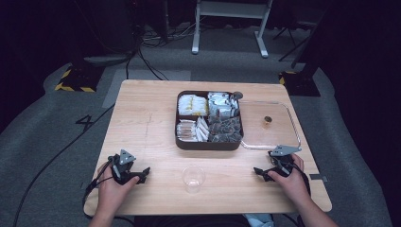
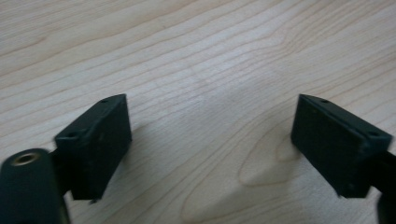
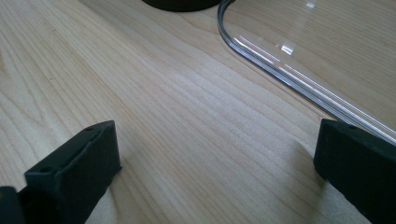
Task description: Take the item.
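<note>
High view, near edge first: two hands come in from the bottom, each resting a gripper on the table (image 1: 142,109). Left gripper (image 1: 143,175) sits near the front left corner, jaws spread wide, nothing between them; left gripper view confirms bare wood between the pads. Right gripper (image 1: 258,172) sits toward the front right, jaws likewise released and empty; right gripper view shows wood grain between them.

Between the two grippers, close to the front edge: clear cup (image 1: 193,178), upright, well apart from both. Open wood on either side of it.

Just beyond the right gripper: clear lid (image 1: 297,130), flat on the table, its near rounded corner just ahead of the right jaw in the right gripper view (image 3: 261,60). Small brass-coloured object (image 1: 267,121) lies within the lid's outline.

Mid-table: dark tray (image 1: 208,144), four compartments holding packets, touching or just beside the lid's left edge; cannot tell which. Wide clear wood left of the tray out to the table's left edge.
</note>
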